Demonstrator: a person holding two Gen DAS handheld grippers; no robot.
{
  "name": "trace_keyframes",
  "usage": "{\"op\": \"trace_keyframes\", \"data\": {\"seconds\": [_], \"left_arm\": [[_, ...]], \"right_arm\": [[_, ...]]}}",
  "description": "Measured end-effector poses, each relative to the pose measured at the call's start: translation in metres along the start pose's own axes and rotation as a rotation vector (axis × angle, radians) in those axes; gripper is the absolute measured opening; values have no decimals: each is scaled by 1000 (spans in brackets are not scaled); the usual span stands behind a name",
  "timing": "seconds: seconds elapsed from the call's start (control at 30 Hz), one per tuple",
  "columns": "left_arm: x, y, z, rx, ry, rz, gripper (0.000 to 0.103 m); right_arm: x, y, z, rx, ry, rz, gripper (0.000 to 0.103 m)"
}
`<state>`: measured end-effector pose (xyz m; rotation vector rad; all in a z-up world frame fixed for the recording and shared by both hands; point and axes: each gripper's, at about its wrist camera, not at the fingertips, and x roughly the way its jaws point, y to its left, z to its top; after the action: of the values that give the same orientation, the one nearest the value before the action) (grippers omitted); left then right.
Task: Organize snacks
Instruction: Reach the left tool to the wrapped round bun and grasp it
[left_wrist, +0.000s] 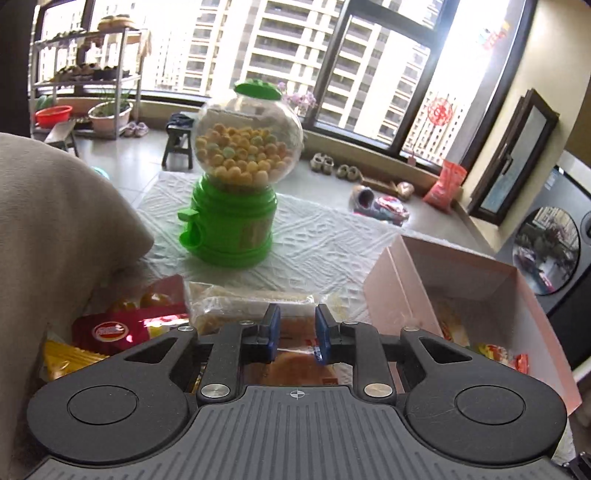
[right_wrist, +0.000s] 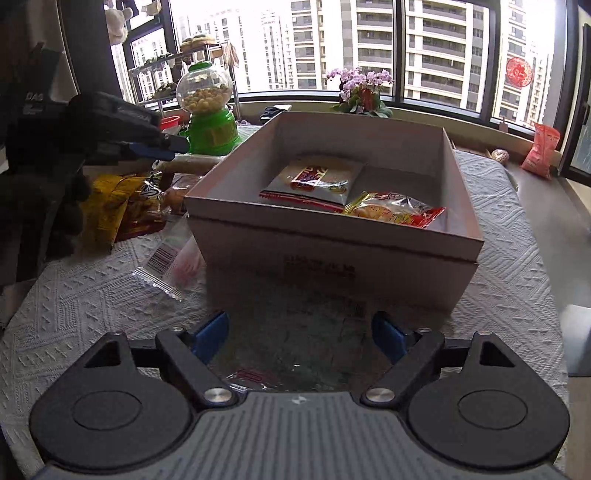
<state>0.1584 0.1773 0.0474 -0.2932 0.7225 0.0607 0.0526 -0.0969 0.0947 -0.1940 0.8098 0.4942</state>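
A pale pink cardboard box (right_wrist: 332, 236) stands on the white quilted cloth and holds two snack packets (right_wrist: 314, 181), one silver and red, one clear and red (right_wrist: 395, 212). The box also shows at the right of the left wrist view (left_wrist: 399, 295). My left gripper (left_wrist: 297, 325) hovers over a pile of snacks: a clear bread packet (left_wrist: 236, 306), a red packet (left_wrist: 122, 328) and a yellow one (left_wrist: 70, 358). Its jaws are partly open with nothing gripped. My right gripper (right_wrist: 301, 332) is wide open above a clear dark-printed packet (right_wrist: 288, 347) lying before the box.
A green candy dispenser (left_wrist: 236, 177) with a clear globe stands behind the pile. A beige cushion (left_wrist: 55, 236) rises at the left. An empty clear wrapper (right_wrist: 173, 262) lies left of the box. The left gripper shows in the right wrist view (right_wrist: 155, 146).
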Motion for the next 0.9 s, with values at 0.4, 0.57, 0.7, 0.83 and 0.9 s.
{"op": "trace_keyframes", "data": {"seconds": [0.4,0.57,0.7,0.83,0.9], "left_arm": [[-58,-1,-81,203,63,-167,23],[-101,27,-100,33,19,-146,24],[-133,45,-102,-112,-42,-88,24],[-139,43,-104,-145,6,-81,24],[-139,27,-108,-72,1,-34,24]], "right_arm": [[-5,6,-21,-25,-32,-17,86],[-11,19,-27,-74,-15,12,86],[-11,21,-34,-65,-46,-2,89],[-11,19,-36,-51,-47,-8,93],[-11,20,-36,-50,-49,-22,94]]}}
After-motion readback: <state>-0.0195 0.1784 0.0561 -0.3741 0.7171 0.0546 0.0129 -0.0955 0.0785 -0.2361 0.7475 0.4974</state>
